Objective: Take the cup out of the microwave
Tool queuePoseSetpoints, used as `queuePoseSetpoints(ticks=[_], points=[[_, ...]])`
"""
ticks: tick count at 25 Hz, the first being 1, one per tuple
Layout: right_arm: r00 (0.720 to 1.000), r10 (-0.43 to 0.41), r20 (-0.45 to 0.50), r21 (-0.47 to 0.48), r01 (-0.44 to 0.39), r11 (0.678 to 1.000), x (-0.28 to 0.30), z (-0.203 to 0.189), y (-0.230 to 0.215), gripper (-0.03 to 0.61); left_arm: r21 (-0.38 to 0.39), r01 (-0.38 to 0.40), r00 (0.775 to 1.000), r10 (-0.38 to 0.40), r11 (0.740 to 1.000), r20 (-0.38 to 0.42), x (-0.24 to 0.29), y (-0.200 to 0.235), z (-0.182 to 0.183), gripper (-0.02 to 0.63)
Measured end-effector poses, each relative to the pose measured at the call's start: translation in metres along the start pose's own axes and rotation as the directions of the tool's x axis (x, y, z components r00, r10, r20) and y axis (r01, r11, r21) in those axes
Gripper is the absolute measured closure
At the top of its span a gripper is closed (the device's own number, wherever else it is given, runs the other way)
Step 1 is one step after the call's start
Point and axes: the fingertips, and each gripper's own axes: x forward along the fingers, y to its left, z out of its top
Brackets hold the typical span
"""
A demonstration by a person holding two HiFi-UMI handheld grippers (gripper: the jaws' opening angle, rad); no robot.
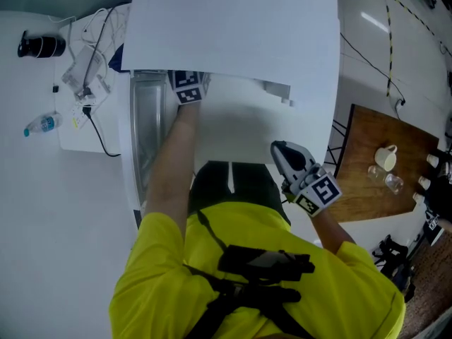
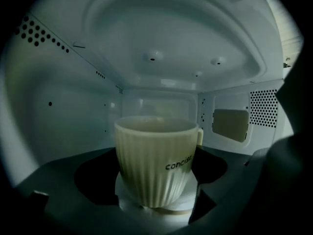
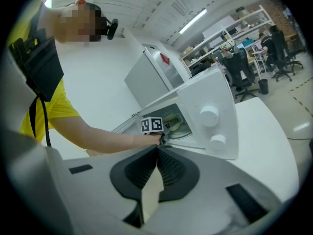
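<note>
A cream ribbed cup (image 2: 155, 163) stands on the white turntable (image 2: 183, 207) inside the microwave (image 1: 233, 27). My left gripper (image 2: 156, 185) reaches into the cavity, its dark pads (image 2: 95, 180) against both sides of the cup, which still rests on the turntable. From the head view only that gripper's marker cube (image 1: 187, 87) shows under the microwave's top edge. My right gripper (image 1: 279, 149) hangs in front of the microwave, shut with nothing between its pads (image 3: 168, 168). It looks at the microwave's two knobs (image 3: 209, 115) and the left arm reaching in.
The microwave door (image 1: 145, 133) stands open at the left. A water bottle (image 1: 42, 124), cables (image 1: 88, 69) and a black device (image 1: 42, 46) lie on the white table. At the right, a wooden table (image 1: 367, 196) carries a white mug (image 1: 385, 157) and glasses (image 1: 388, 181).
</note>
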Motion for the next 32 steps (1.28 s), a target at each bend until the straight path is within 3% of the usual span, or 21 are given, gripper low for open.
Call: queuePoseSetpoints(ticks=[15, 23, 28, 32], points=[[1.0, 0.002, 0.011, 0.015, -0.002, 1.0, 0.008, -0.001, 0.0, 0.572, -0.025, 0.047, 0.999, -0.047, 0.999, 0.024, -0.068, -0.024, -0.004, 0.179], [0.998, -0.027, 0.057, 0.006, 0.027, 1.0, 0.005, 0.004, 0.005, 0.572, -0.019, 0.058, 0.998, -0.057, 0.998, 0.02, -0.159, -0.047, -0.015, 0.179], [0.989, -0.108, 0.102, 0.026, 0.106, 0.994, -0.028, 0.006, -0.011, 0.572, 0.015, 0.185, 0.98, -0.184, 0.983, -0.075, -0.216, -0.106, -0.031, 0.179], [0.969, -0.196, 0.149, 0.059, 0.189, 0.98, -0.067, -0.003, -0.021, 0.572, 0.075, 0.352, 0.928, -0.338, 0.933, -0.156, -0.222, -0.169, -0.056, 0.179]])
